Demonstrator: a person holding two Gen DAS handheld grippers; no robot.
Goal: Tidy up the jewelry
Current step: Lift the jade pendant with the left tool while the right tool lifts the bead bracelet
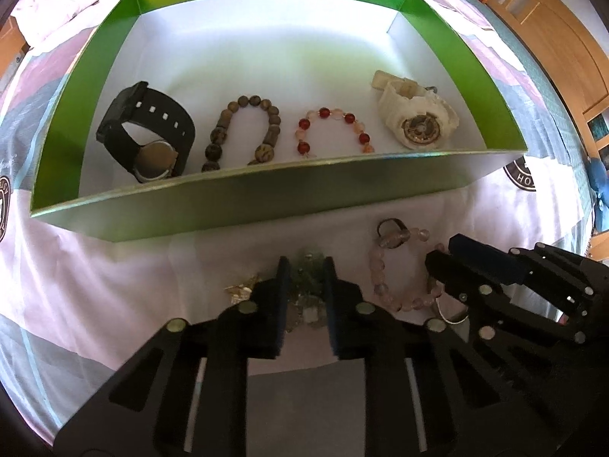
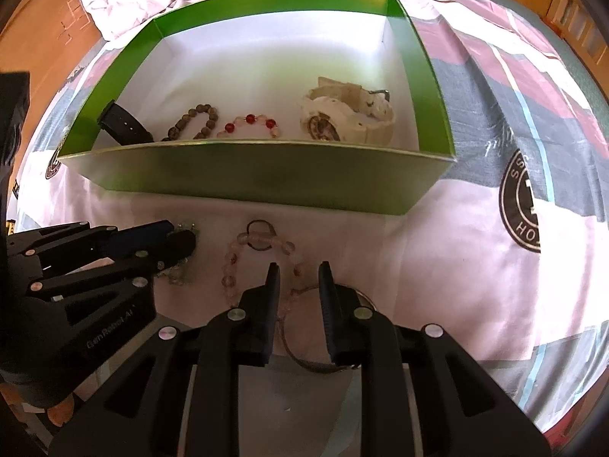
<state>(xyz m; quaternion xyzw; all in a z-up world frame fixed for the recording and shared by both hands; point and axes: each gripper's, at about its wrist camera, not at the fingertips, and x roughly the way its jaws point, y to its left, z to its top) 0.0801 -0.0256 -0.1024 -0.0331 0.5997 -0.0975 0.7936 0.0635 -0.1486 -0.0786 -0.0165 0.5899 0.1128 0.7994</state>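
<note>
A green box [image 1: 236, 209] [image 2: 266, 182] with a white floor holds a black watch [image 1: 148, 133] [image 2: 125, 125], a brown bead bracelet [image 1: 243, 133] [image 2: 194, 122], a red bead bracelet [image 1: 331, 129] [image 2: 251, 123] and a cream watch [image 1: 415, 114] [image 2: 342, 114]. On the bedsheet in front lie a green bead piece [image 1: 306, 278] [image 2: 182, 228], a gold piece [image 1: 239, 289] and a pink bead bracelet [image 1: 384, 266] [image 2: 232, 266]. My left gripper [image 1: 306, 266] [image 2: 182, 234] is open around the green beads. My right gripper [image 2: 298, 268] [image 1: 439, 247] is open over the pink bracelet's right side.
A dark ring [image 1: 388, 228] [image 2: 260, 234] lies on the pink bracelet's far end. A thin metal bangle [image 2: 316, 365] lies under my right gripper. The bed has a pink and grey sheet [image 2: 475, 266] with round logos. Wooden furniture [image 1: 552, 19] stands at the right.
</note>
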